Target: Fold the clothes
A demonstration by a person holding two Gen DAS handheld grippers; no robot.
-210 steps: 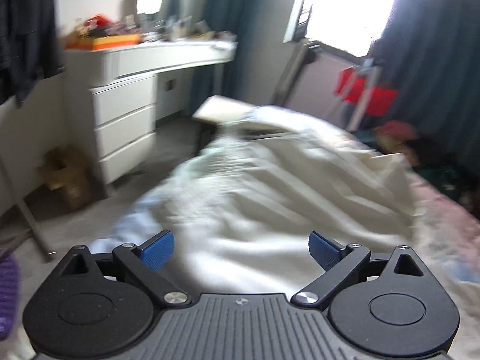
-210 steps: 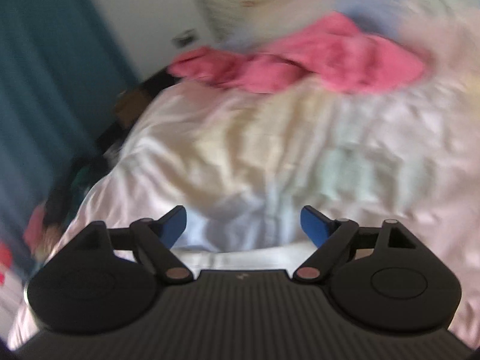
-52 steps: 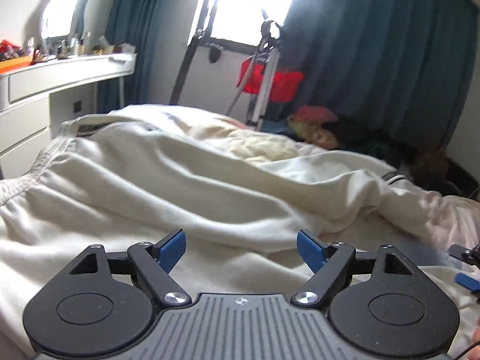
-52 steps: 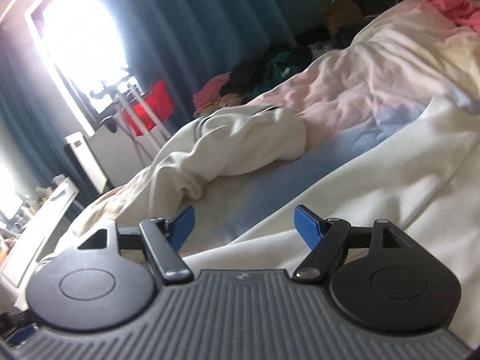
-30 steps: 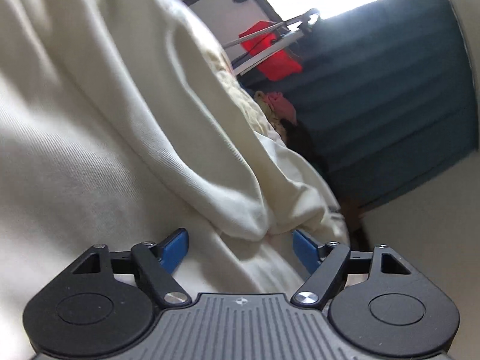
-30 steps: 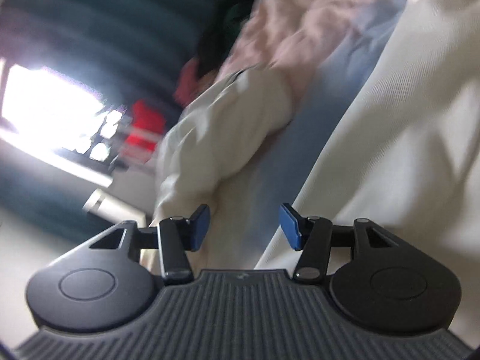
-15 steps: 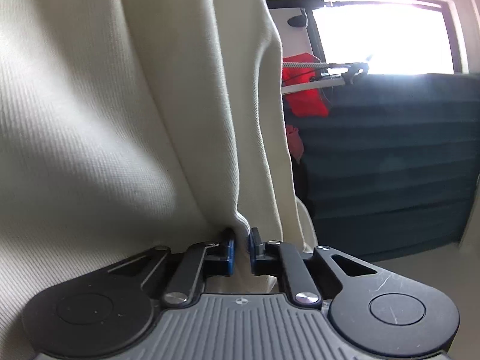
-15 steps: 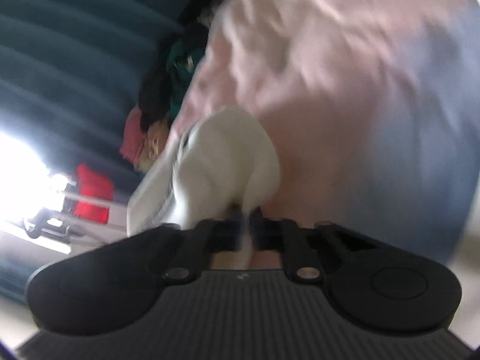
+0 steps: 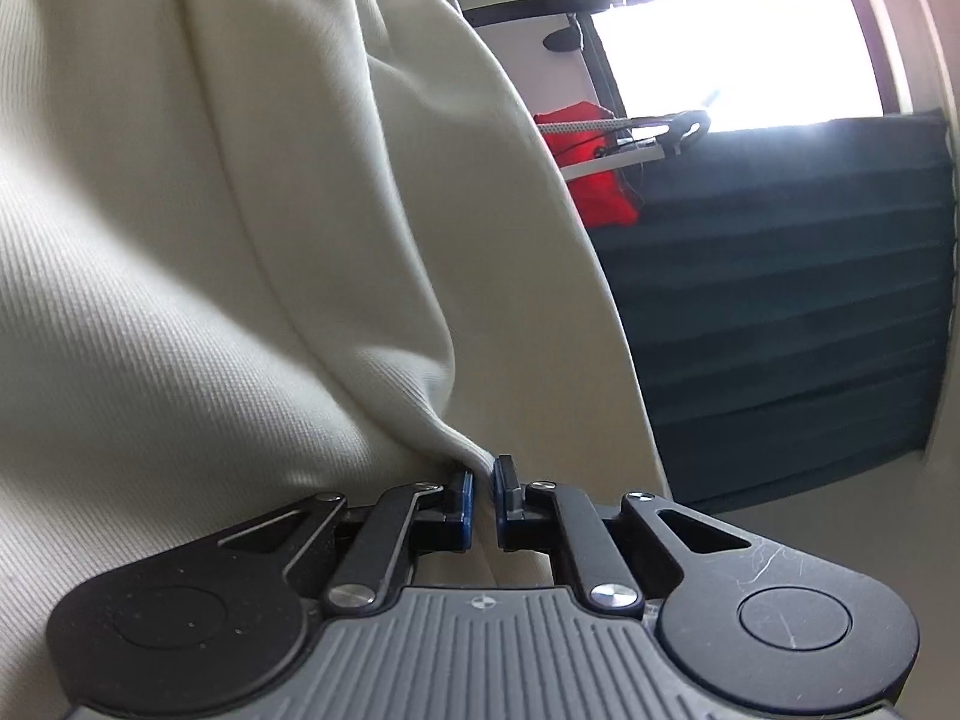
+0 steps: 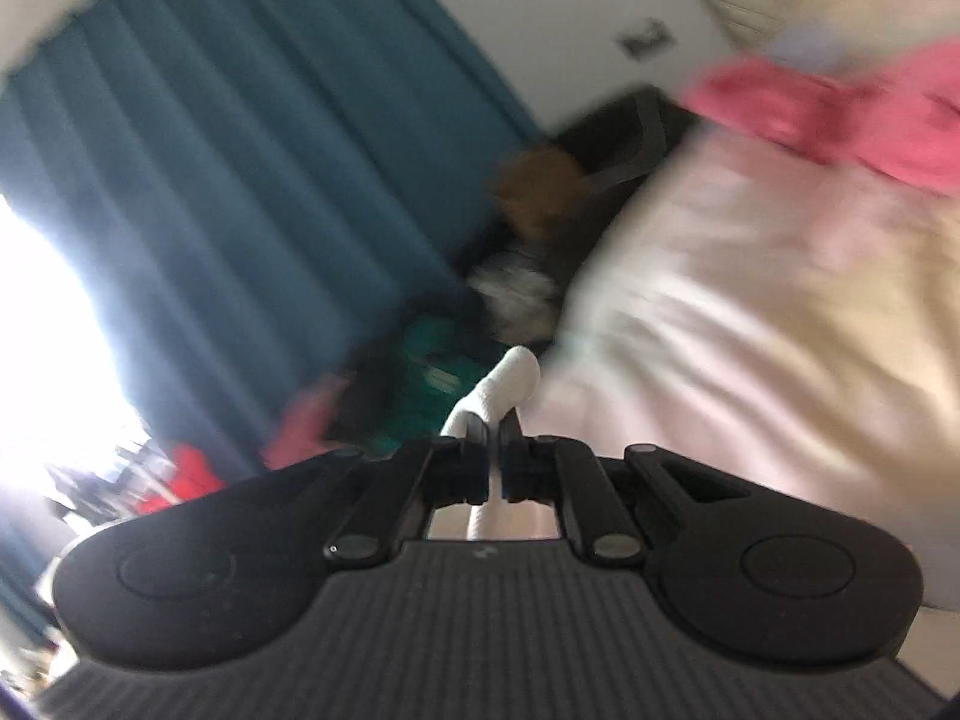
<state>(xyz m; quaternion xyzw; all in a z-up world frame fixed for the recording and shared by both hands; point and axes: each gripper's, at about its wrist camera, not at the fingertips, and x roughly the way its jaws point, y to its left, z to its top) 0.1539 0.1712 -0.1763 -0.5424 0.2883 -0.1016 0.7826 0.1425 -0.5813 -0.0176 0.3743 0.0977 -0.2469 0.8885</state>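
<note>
A cream-white garment [image 9: 252,252] fills the left of the left wrist view and hangs in long folds. My left gripper [image 9: 483,480] is shut on a pinched fold of it. In the right wrist view my right gripper [image 10: 493,450] is shut on a small white bunch of the same garment [image 10: 510,384], which sticks up between the pads. That view is blurred. The bed [image 10: 750,324] with its pale pink and yellow cover lies to the right.
A pink garment [image 10: 840,114] lies on the bed near the headboard. Dark teal curtains [image 9: 792,300] hang beside a bright window [image 9: 738,42]. A red item [image 9: 591,174] hangs on a rack. A dark pile of clothes [image 10: 480,330] lies beside the bed.
Both grippers went from open over the garment to shut on its fabric. The garment now hangs lifted from my left gripper. The right view has swung up toward the curtain and the bed.
</note>
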